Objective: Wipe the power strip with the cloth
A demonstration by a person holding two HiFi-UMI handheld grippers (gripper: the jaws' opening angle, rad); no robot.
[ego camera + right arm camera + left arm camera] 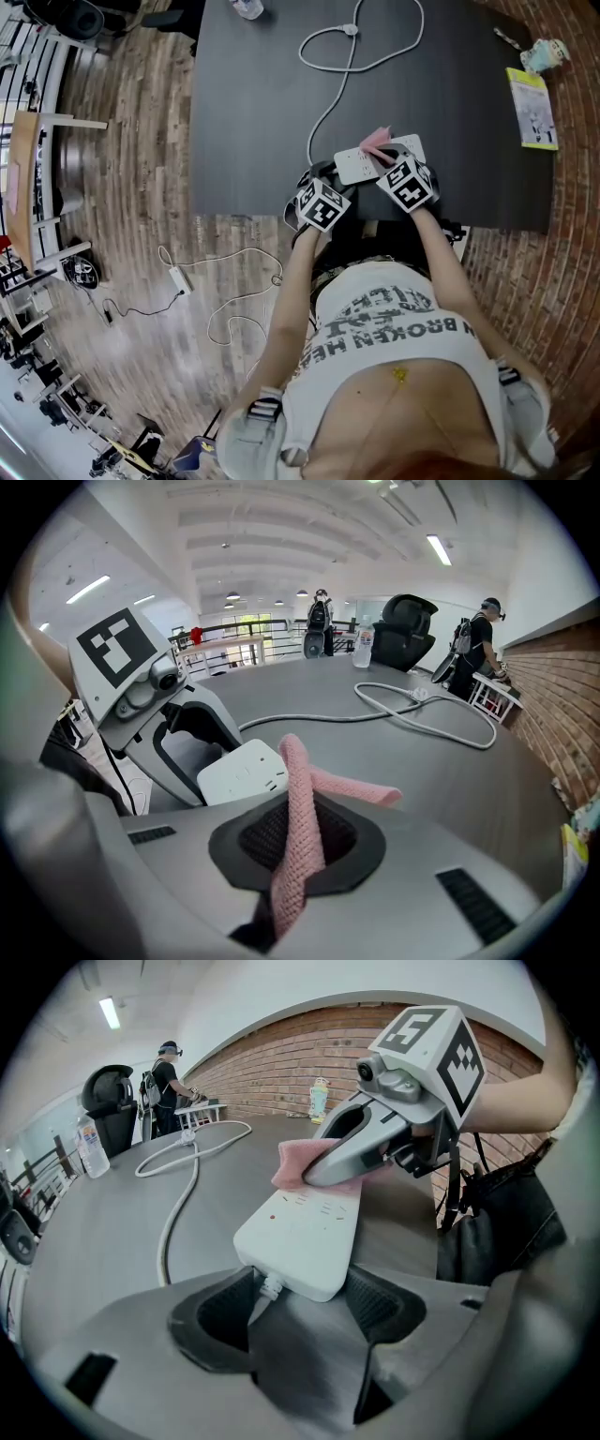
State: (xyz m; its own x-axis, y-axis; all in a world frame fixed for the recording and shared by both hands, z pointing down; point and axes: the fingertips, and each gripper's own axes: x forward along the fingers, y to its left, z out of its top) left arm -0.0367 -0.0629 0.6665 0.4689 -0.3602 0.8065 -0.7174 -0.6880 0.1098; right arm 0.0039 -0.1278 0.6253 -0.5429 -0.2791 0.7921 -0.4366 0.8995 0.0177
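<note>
A white power strip (361,161) lies at the near edge of the black table (253,122), and its white cable (349,58) loops away toward the far side. My left gripper (298,1302) is shut on the strip's cable end (305,1227), one pad on each side. A pink cloth (300,808) is pinched in my right gripper (298,841), which presses it onto the far end of the strip (323,1171). In the head view the cloth (378,141) shows just beyond the right gripper (389,161), with the left gripper (336,178) beside it.
A yellow leaflet (532,108) and a small figure (547,53) lie at the table's right edge, a bottle (248,7) at the far edge. A second strip with cables (178,278) lies on the wooden floor. A black bag (497,1222) hangs by the table.
</note>
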